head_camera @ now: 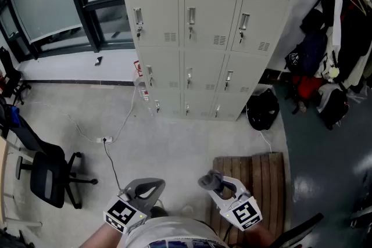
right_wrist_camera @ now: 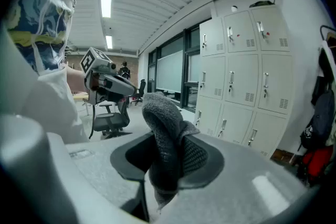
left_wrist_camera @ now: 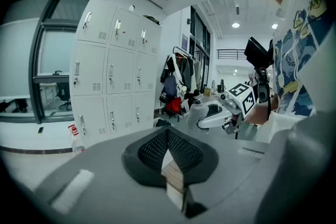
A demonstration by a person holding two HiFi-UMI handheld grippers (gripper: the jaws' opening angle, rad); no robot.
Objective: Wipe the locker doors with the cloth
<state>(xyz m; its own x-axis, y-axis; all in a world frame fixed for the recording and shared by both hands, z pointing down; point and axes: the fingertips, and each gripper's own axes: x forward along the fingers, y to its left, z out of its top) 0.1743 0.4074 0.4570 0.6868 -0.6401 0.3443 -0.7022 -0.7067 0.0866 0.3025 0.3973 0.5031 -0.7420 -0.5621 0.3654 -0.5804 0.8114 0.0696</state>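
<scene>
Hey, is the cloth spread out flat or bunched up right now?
Bunched: the cloth is crumpled into a wad, pinched between the right gripper's jaws.

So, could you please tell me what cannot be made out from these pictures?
Lockers: the top row is cut off by the head view's upper edge.
Cloth: its lower part is hidden between the right tool's jaws, so its full size is unclear.
Any dirt on the lockers: too small to see in any view.
Bottle beside the lockers: its label is too small to read.
</scene>
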